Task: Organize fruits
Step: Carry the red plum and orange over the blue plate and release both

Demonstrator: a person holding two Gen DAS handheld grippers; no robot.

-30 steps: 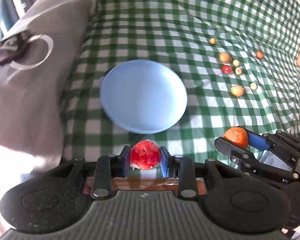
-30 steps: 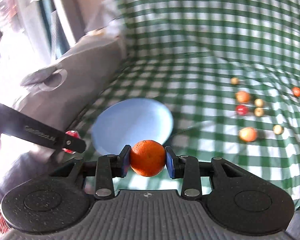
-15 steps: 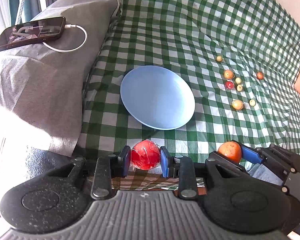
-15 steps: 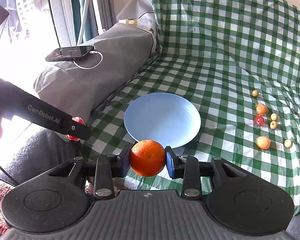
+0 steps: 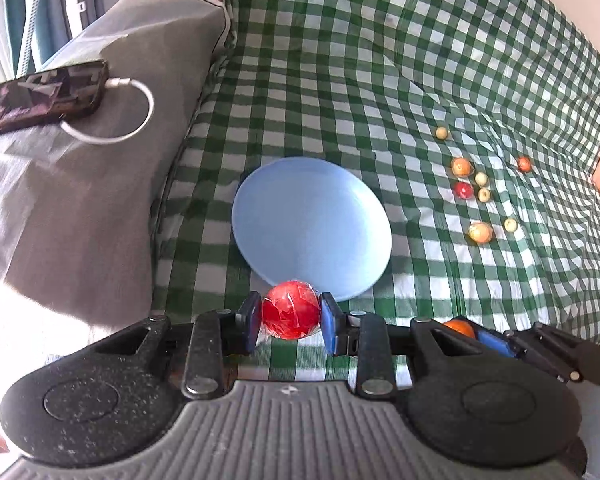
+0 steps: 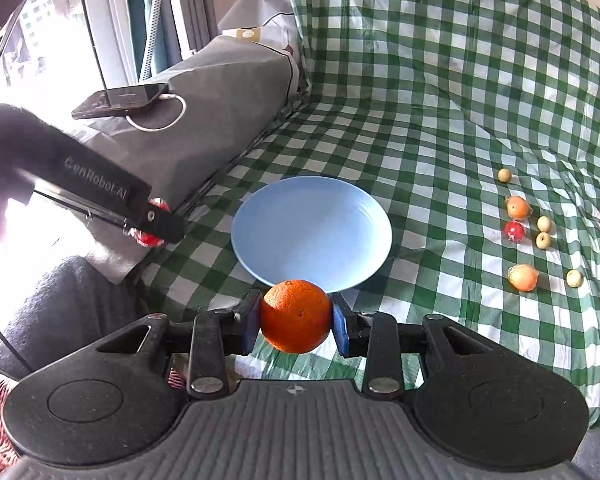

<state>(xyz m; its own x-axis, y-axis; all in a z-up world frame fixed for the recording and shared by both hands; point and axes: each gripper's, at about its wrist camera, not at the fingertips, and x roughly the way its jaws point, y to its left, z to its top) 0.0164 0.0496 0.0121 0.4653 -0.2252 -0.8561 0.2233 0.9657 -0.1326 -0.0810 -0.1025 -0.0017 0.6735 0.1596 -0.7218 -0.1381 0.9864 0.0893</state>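
Left gripper (image 5: 288, 322): jaws clamp the wrapped red fruit (image 5: 290, 314), now closer to the blue plate (image 5: 312, 228) at frame centre. Right gripper (image 6: 296, 322): jaws grip the orange (image 6: 295, 315), likewise nearer. Drop-off looks imminent. Small fruits (image 6: 522, 278) lie loose, right.

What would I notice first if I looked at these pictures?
A big orange pinched in the right gripper and a shiny red fruit in the left gripper, both near the empty blue plate. Little fruits are scattered on the green checked cloth to its right.
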